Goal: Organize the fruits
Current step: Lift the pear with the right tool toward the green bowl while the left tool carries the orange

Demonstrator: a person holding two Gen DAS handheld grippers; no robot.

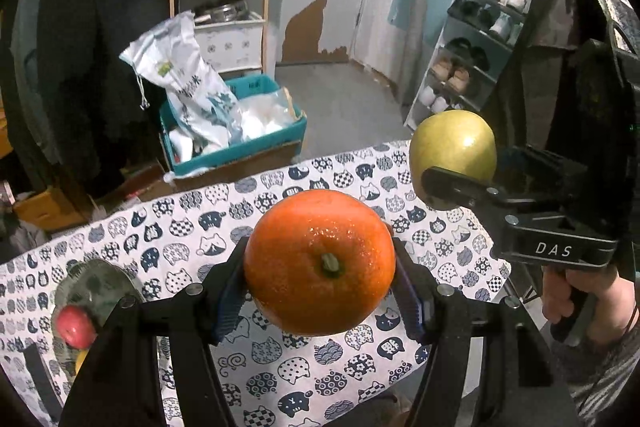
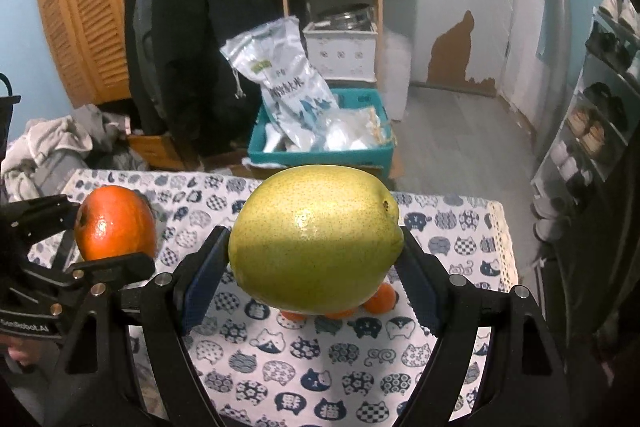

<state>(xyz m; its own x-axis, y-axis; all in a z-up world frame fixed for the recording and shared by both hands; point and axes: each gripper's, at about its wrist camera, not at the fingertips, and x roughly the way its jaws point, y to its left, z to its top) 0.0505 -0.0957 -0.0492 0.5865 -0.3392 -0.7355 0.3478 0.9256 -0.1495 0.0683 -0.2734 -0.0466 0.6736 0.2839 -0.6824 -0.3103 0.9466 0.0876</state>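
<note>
Right now both tools are carrying fruit clear above the cat-print desk [image 1: 168, 239]. The left tool [image 1: 320, 279] is clamped on an orange [image 1: 320, 263], stem facing the camera, pads pressing its two sides so it cannot roll. The right tool [image 2: 316, 267] is clamped on a yellow-green pear [image 2: 316, 239] across its width. Beyond the orange, at the desk's left edge, a plate [image 1: 100, 287] is holding a red fruit [image 1: 74, 325], probably the collecting spot. Small oranges [image 2: 380, 299] are lying on the desk beneath the pear.
</note>
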